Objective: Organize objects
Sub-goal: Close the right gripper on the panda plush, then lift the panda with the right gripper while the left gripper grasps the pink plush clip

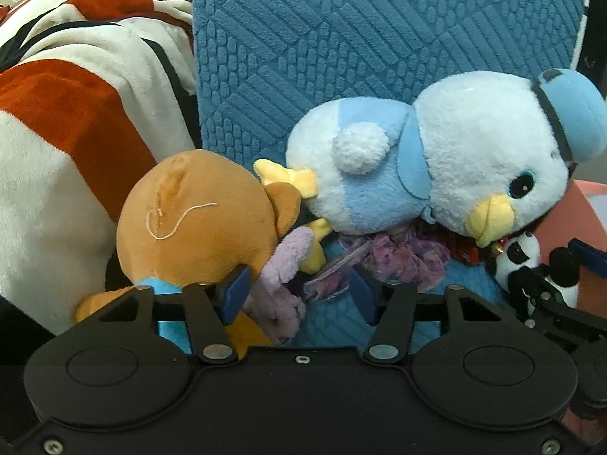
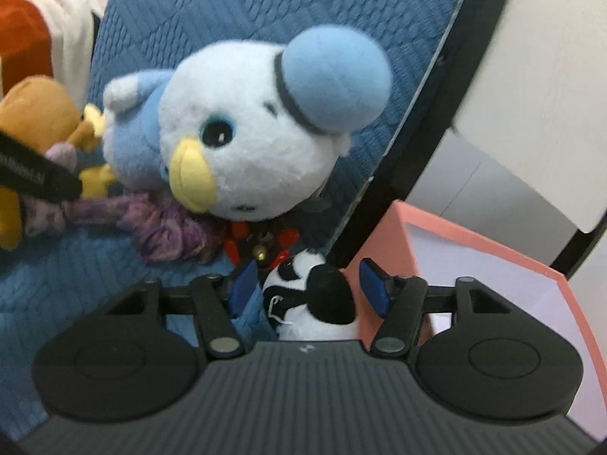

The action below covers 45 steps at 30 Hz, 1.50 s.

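Observation:
A blue-and-white plush bird (image 1: 436,163) (image 2: 242,144) lies on a blue chair seat against the chair back. A brown plush bear (image 1: 197,220) (image 2: 34,113) lies to its left, with a small lilac plush (image 1: 284,276) and a purple scrunchie (image 1: 387,258) (image 2: 167,223) between them. A small panda plush (image 1: 527,261) (image 2: 315,299) sits at the seat's right edge. My left gripper (image 1: 299,295) is open, its jaws straddling the lilac plush and the scrunchie. My right gripper (image 2: 309,288) is open, with the panda between its jaws.
A pink box (image 2: 474,265) with a white inside stands right of the chair. An orange, white and black blanket (image 1: 76,121) lies to the left. The chair back (image 1: 360,38) rises behind the toys. A white cabinet (image 2: 550,76) is at the far right.

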Each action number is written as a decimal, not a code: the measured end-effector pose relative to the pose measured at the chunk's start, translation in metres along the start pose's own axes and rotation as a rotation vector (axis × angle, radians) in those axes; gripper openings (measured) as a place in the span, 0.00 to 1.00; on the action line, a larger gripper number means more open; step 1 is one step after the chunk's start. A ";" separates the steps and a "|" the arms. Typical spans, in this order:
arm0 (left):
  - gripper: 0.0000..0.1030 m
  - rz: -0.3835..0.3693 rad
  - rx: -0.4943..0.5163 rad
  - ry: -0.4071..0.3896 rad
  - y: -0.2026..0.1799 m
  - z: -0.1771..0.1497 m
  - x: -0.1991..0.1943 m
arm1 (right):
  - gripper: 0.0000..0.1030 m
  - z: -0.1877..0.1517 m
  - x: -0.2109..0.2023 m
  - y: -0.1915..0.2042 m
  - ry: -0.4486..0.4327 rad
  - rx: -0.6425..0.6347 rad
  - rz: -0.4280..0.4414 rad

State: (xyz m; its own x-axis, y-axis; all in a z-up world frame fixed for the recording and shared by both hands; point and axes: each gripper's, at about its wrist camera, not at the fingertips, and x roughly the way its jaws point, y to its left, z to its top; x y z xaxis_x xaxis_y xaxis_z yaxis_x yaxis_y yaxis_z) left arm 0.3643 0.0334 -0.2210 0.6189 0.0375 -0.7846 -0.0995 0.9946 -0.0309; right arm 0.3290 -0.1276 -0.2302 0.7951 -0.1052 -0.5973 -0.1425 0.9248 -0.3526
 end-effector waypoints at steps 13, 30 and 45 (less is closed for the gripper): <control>0.48 0.085 0.125 -0.011 -0.016 0.005 0.012 | 0.23 -0.001 0.003 -0.002 0.011 -0.011 -0.038; 0.14 0.000 -0.046 0.008 0.009 -0.004 -0.015 | 0.21 0.001 -0.046 -0.013 -0.027 0.033 0.053; 0.10 -0.196 -0.139 0.030 -0.003 -0.063 -0.094 | 0.21 -0.027 -0.104 -0.011 0.013 0.186 0.251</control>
State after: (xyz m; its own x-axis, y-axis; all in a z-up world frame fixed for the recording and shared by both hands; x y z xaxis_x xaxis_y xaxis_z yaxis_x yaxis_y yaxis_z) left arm 0.2567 0.0209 -0.1862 0.6141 -0.1600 -0.7728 -0.0875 0.9594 -0.2681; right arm 0.2316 -0.1368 -0.1837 0.7412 0.1310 -0.6584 -0.2221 0.9734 -0.0563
